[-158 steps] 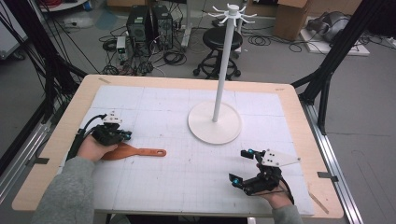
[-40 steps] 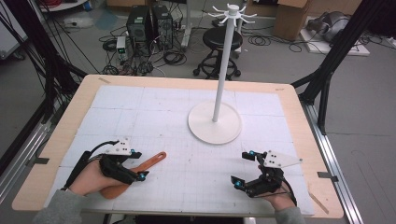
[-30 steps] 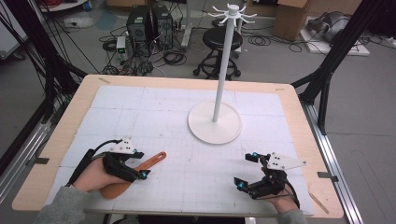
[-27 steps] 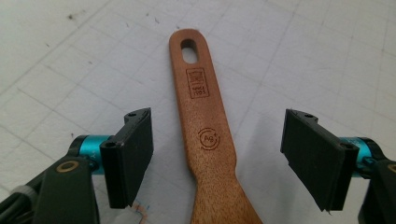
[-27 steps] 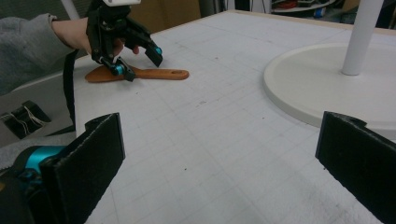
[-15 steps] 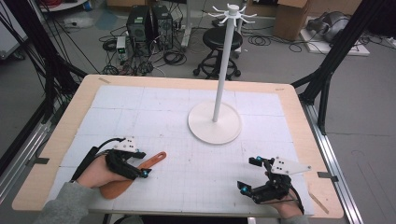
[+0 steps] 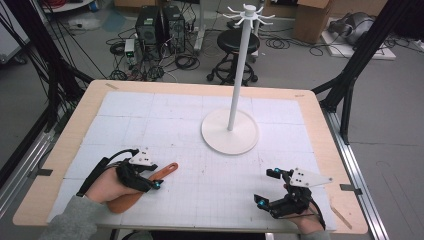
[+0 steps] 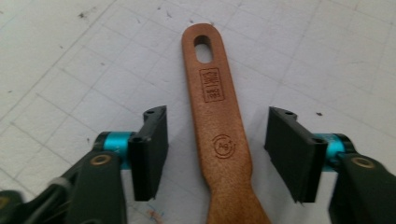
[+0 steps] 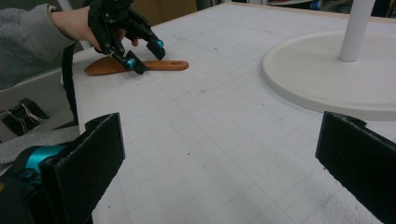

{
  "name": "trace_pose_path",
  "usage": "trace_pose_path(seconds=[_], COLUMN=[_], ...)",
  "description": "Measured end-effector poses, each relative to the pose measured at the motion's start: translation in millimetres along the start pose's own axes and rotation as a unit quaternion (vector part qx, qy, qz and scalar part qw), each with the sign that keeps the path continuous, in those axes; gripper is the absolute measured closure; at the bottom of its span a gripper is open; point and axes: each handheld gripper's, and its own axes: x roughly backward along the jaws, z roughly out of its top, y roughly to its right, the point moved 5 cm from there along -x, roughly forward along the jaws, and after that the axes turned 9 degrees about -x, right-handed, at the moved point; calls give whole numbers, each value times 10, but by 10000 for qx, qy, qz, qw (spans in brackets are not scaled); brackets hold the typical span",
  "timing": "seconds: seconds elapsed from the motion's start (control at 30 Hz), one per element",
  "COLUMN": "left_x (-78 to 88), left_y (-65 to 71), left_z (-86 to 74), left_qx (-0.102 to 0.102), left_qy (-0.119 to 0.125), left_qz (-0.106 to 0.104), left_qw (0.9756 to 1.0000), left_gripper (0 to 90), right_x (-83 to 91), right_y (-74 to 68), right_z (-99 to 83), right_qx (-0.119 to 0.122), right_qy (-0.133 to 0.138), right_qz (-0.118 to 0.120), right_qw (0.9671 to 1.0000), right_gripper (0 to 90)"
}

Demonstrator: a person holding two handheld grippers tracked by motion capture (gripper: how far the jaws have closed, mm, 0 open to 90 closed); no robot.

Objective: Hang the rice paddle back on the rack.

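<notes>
While the left gripper [image 8: 215, 154] straddles the wooden spatula [image 8: 217, 126] low in the left gripper view, its jaws, just closing, stand half open with gaps either side. It looks light, stiff and smooth; the narrow handle suits the hold. Lower right in the high view, the right gripper [image 7: 270, 187] gapes empty. Beyond, the gridded table [image 7: 150, 115] bears a white stand [image 7: 231, 131]; cables litter the floor.
</notes>
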Motion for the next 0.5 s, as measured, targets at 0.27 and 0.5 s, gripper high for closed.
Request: trace_pose_path(seconds=[0.27,0.5], left_x=[10,23], left_y=[8,-13], left_z=[4,0], left_qx=[50,94], left_qy=[22,-13], left_qz=[-58,-68], left_qw=[10000,9999], left_gripper=[527,628], right_x=[-15,-17], right_y=[-2,0], right_z=[9,4], right_qx=[18,40], right_qy=[-9,-14], right_qz=[8,-7], right_qw=[10000,10000], right_gripper=[0,0])
